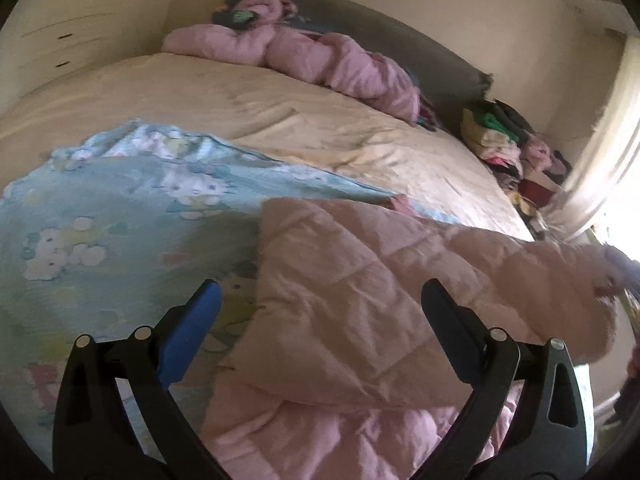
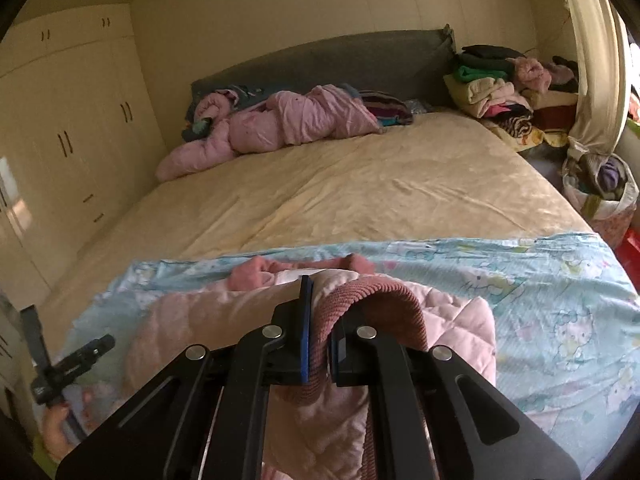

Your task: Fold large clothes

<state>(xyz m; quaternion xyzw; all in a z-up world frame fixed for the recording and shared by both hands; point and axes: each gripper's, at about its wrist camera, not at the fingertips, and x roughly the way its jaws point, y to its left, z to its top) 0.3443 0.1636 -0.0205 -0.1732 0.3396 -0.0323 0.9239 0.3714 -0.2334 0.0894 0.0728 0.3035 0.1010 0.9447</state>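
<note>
a: where is the pink quilted jacket?

b: it lies at the near edge of the bed, on top of the pale blue cartoon-print sheet that covers the bed's near end. part of it is folded over itself, the upper layer a lighter pink than the layer under it.

a: and the right gripper?

b: its fingers are pressed together on the jacket's ribbed dusty-rose cuff, which arches up out of the grip and drapes over the right finger.

a: the left gripper?

b: it hangs just above the jacket with its fingers spread wide and nothing between them. the blue-padded finger is over the sheet beside the jacket's left edge, the other over the quilted fabric.

a: what else is on the bed?

b: a second pink padded garment lies crumpled along the far edge against the grey headboard. a heap of folded clothes sits off the far right corner.
</note>
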